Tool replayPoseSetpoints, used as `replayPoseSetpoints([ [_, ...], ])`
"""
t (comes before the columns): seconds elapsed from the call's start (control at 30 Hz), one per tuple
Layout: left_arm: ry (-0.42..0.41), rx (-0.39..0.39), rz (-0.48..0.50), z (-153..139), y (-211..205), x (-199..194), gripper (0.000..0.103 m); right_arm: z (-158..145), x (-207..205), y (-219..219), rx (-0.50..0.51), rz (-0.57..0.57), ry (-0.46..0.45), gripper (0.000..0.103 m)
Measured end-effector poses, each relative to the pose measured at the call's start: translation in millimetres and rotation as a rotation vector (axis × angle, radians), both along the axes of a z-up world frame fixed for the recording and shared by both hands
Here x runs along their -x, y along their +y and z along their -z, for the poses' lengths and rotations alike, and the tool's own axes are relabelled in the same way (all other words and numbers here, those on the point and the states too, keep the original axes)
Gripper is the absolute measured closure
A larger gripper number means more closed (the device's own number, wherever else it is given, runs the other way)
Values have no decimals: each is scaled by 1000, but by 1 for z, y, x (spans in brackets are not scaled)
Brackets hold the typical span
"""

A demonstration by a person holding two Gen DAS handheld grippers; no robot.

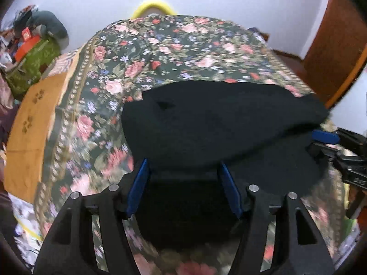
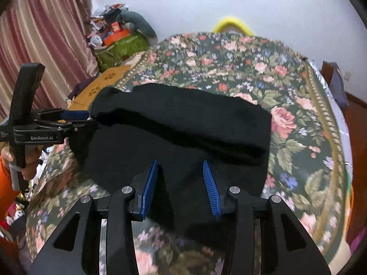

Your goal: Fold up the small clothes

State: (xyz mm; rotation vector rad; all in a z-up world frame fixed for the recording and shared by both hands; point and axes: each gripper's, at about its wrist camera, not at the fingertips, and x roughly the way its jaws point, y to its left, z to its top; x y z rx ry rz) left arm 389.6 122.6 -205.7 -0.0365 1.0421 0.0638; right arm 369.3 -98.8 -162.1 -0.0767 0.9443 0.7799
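Observation:
A black garment (image 1: 220,123) lies on the floral bedspread (image 1: 160,52), its far half folded over the near half. In the left wrist view my left gripper (image 1: 183,167) hovers open over the garment's near edge, blue pads (image 1: 140,188) wide apart. In the right wrist view the garment (image 2: 183,123) fills the middle, and my right gripper (image 2: 181,167) is open above its near part. The left gripper (image 2: 89,119) shows there at the garment's left end, beside the folded edge; the right gripper (image 1: 321,142) shows at the garment's right end in the left wrist view.
A wooden board (image 1: 32,123) borders the bed's left side. A green bag with clutter (image 2: 119,43) and pink curtains (image 2: 41,41) stand at the left. A yellow rim (image 2: 231,23) sits behind the bed by the white wall. A wooden door (image 1: 332,34) is at the right.

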Motion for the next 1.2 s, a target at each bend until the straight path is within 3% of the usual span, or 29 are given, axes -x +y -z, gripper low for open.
replayPoseSetpoints([
  [0.13, 22, -78, -21, 7, 9, -38, 41, -2, -32, 9, 15, 24, -11, 66],
  [0.27, 0, -31, -83, -11, 27, -65, 41, -18, -57, 5, 25, 98, -75, 66],
  [0.33, -56, -24, -109, -28, 35, -67, 41, -30, -63, -4, 2, 143, -106, 65],
  [0.43, -107, -15, -114, -47, 40, -60, 39, -44, -60, -19, -39, 178, -130, 56],
  [0.53, -128, -14, -106, -57, 40, -45, 29, -55, -49, -29, -34, 186, -167, 55],
  [0.6, -124, -9, -92, -59, 40, -37, 27, -59, -39, -35, -26, 189, -173, 47],
  [0.67, -103, 1, -69, -55, 38, -27, 22, -61, -30, -39, -23, 190, -181, 32],
  [0.7, -96, 4, -63, -52, 37, -23, 17, -60, -26, -41, -20, 187, -186, 30],
  [0.83, -19, 32, -49, -24, 39, -11, 15, -45, -17, -50, 0, 187, -152, 22],
  [1.0, 61, 100, -65, 10, 46, -4, 15, -6, -16, -59, 31, 190, -46, 22],
  [1.2, 122, 294, -99, 33, 50, -10, 15, 24, -27, -57, -18, 204, 55, 22],
])
